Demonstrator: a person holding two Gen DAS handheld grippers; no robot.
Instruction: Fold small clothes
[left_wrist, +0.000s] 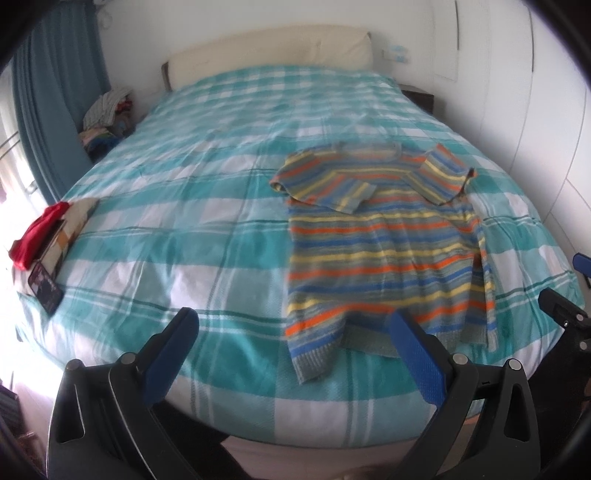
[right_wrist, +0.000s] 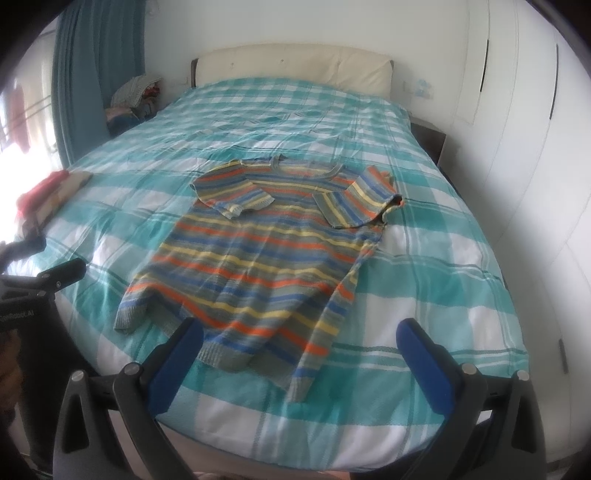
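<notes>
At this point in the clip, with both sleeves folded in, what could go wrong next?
The striped sweater has a rumpled, uneven hem, so folding from it may come out crooked. Both the left gripper and right gripper are open and hold nothing; a one-layer pinch could drag the folded sleeves loose.

Your sweater (right_wrist: 258, 254) lies flat on the bed (right_wrist: 424, 295) near its foot edge, sleeves folded inward over chest, w/ clothes pile (left_wrist: 48, 229) at bed's left edge.
</notes>
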